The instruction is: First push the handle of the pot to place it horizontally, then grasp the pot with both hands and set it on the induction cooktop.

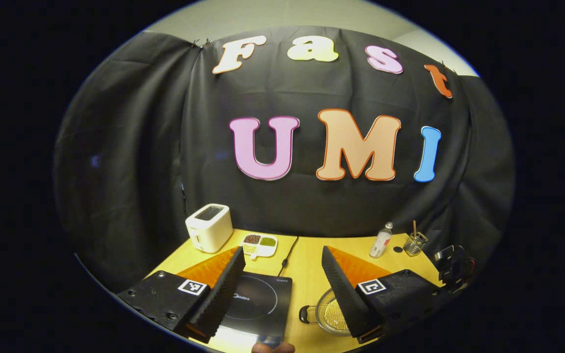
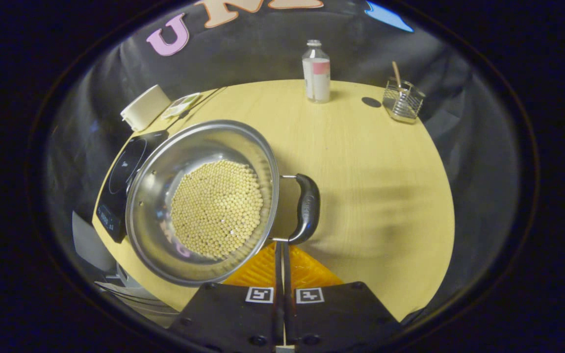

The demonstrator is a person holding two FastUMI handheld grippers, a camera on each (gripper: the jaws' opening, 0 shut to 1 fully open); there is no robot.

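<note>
Right tongs (image 2: pixel 281 245) are clenched tight, tips right at the pot's handle (image 2: pixel 307 208) at 6 o'clock of the right gripper view, so the handle push looks in hand. Left tongs (image 1: pixel 280 289) hang released over the induction cooktop (image 1: pixel 258 306). Next: swing the handle level, then grip both sides; the steel pot (image 2: pixel 204 201), carrying pale beads, sits on the desk (image 2: pixel 361 162) just beside the cooktop.

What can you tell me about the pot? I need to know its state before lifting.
The pot is a round, shiny metal one, open with no lid, its bottom covered by small pale yellow beads. A dark loop handle on metal brackets sticks out on the side toward the right gripper, whose jaws are closed just below the handle's near end; contact is unclear. The pot sits on the wooden table, next to the black cooktop, not on it.
</note>
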